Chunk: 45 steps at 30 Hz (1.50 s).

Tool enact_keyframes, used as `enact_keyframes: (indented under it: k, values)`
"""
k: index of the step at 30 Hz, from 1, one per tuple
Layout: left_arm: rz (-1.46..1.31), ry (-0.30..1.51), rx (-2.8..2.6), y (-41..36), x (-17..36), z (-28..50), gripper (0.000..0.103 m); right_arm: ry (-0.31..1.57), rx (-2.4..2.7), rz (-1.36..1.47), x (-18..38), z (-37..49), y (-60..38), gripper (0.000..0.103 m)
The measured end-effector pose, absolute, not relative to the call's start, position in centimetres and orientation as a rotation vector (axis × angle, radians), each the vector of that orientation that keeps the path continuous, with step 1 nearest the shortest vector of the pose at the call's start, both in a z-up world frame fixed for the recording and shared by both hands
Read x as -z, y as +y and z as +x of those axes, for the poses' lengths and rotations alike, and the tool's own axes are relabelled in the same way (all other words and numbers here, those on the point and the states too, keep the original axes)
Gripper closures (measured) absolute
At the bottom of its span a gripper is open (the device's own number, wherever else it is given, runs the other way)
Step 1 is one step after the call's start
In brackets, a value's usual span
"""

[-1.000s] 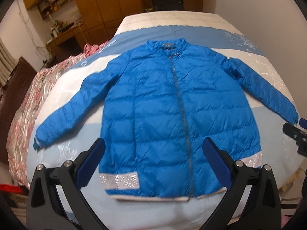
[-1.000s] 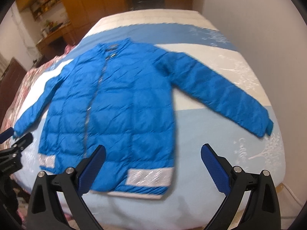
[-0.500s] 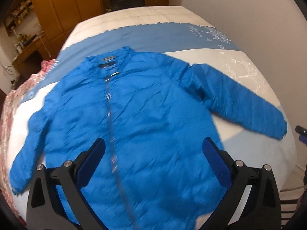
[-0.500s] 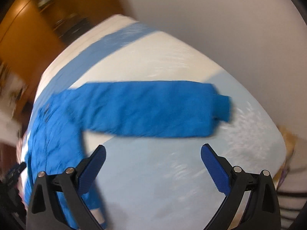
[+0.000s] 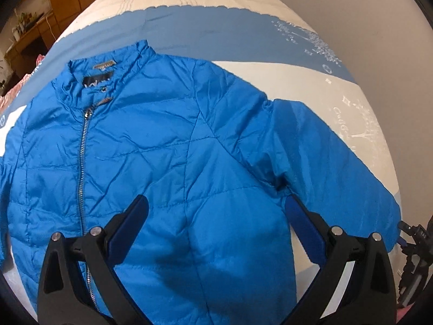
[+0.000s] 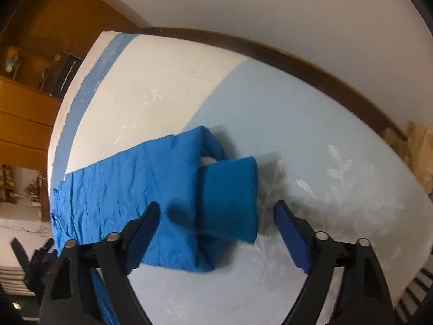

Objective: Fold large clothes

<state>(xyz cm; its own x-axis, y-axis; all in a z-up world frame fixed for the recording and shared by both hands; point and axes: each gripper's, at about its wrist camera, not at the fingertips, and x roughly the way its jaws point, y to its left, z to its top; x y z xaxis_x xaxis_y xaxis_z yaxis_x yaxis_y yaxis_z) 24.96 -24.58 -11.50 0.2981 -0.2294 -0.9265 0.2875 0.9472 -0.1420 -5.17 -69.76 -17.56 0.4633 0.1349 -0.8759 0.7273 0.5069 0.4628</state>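
Note:
A bright blue quilted jacket (image 5: 167,146) lies flat, front up and zipped, on the bed (image 5: 243,27). In the left wrist view my left gripper (image 5: 216,211) is open and hovers over the jacket's chest, near the armpit of its right-hand sleeve (image 5: 330,159). In the right wrist view my right gripper (image 6: 216,216) is open, its jaws either side of that sleeve's cuff (image 6: 230,197), just above it. The sleeve (image 6: 130,184) runs off to the left. The right gripper also shows at the left wrist view's right edge (image 5: 414,243).
The bed cover has dark blue, white and pale blue bands. A white wall (image 6: 270,8) and dark wooden bed edge (image 6: 297,59) run along the right side. Wooden cupboards (image 6: 27,113) stand beyond the bed's head. A pink floral quilt (image 5: 16,89) lies at the left.
Both grippers have moved forward and down toward the jacket. The left one now hangs over the chest near the armpit. The right one swung right and closed in on the sleeve cuff.

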Motion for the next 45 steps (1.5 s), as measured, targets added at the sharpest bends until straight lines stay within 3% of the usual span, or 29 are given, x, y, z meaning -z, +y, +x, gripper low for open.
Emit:
enact_keyframes:
  k: [1, 3, 4, 6, 9, 14, 23, 29, 37, 42, 45]
  values:
    - [0.054, 1.225, 0.343, -24.6, 11.6, 25.1, 0.004, 1.042, 0.445, 0.992, 17.6, -5.1, -69.8, 0.022]
    - [0.053, 1.237, 0.337, -24.4, 12.1, 25.3, 0.004, 1.028, 0.414, 1.002, 17.6, -4.8, -70.0, 0.046]
    - [0.05, 1.242, 0.335, -24.3, 12.4, 25.4, 0.004, 1.018, 0.396, 1.026, 17.8, -4.8, -70.0, 0.049]
    - [0.048, 1.251, 0.33, -24.0, 12.9, 25.6, 0.004, 0.996, 0.359, 1.068, 18.0, -4.8, -70.0, 0.069]
    - [0.057, 1.254, 0.326, -23.3, 13.1, 25.6, 0.004, 0.953, 0.339, 1.089, 16.8, -4.8, -69.5, 0.078]
    - [0.064, 1.241, 0.325, -21.6, 12.5, 25.6, 0.004, 0.895, 0.269, 0.961, 11.4, -2.6, -66.5, 0.079]
    - [0.025, 1.208, 0.276, -16.1, 10.8, 25.9, 0.004, 0.899, 0.002, 0.746, 4.1, 10.1, -55.4, 0.079]
    - [-0.036, 1.2, 0.26, -12.5, 10.2, 26.3, 0.004, 0.997, -0.068, 0.55, 4.2, 17.6, -46.2, 0.08]
    - [-0.069, 1.212, 0.264, -10.5, 10.8, 26.6, 0.004, 1.12, -0.112, 0.396, 8.6, 23.3, -37.7, 0.079]
    - [-0.12, 1.231, 0.324, -11.0, 11.3, 26.9, 0.004, 1.143, -0.293, 0.479, 9.2, 23.9, -36.6, 0.064]
    - [-0.165, 1.248, 0.385, -12.3, 11.5, 27.2, 0.004, 1.101, -0.436, 0.614, 8.2, 22.4, -38.0, 0.063]
